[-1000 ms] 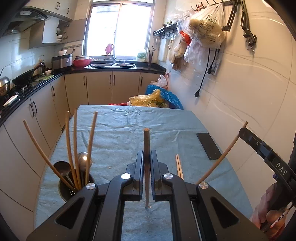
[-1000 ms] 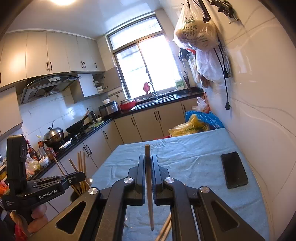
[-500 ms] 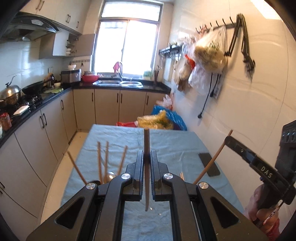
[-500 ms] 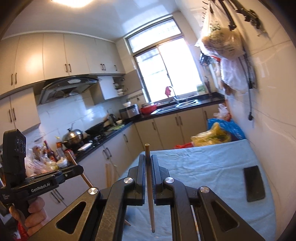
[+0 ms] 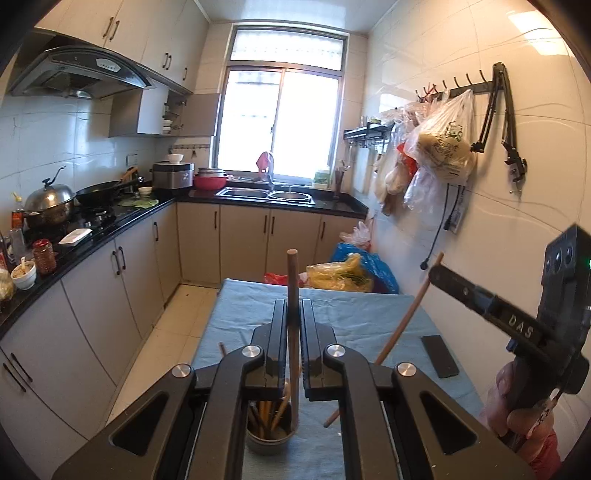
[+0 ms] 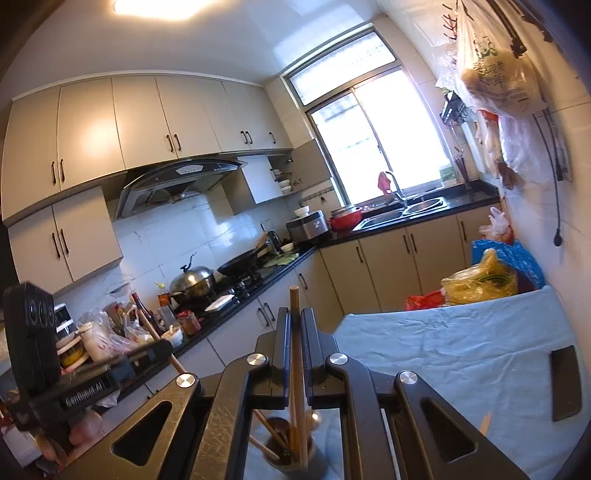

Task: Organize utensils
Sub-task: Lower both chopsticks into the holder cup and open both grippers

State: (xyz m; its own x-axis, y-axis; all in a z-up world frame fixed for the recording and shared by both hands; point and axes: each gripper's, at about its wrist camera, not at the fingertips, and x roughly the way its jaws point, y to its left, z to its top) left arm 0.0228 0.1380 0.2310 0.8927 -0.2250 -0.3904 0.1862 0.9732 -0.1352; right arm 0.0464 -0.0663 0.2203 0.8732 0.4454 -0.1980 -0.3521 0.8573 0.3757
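Bright daylight pours in through the window (image 5: 282, 122) and washes it out white. A ceiling lamp (image 6: 151, 7) glows and shines on the cupboards (image 6: 99, 122). The edges bend round and go dark.

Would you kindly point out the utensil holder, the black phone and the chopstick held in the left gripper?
utensil holder (image 5: 269, 441): left wrist view, front rim.
black phone (image 5: 439, 355): left wrist view, middle of screen.
chopstick (image 5: 292, 280): left wrist view, upper shaft above the jaws.
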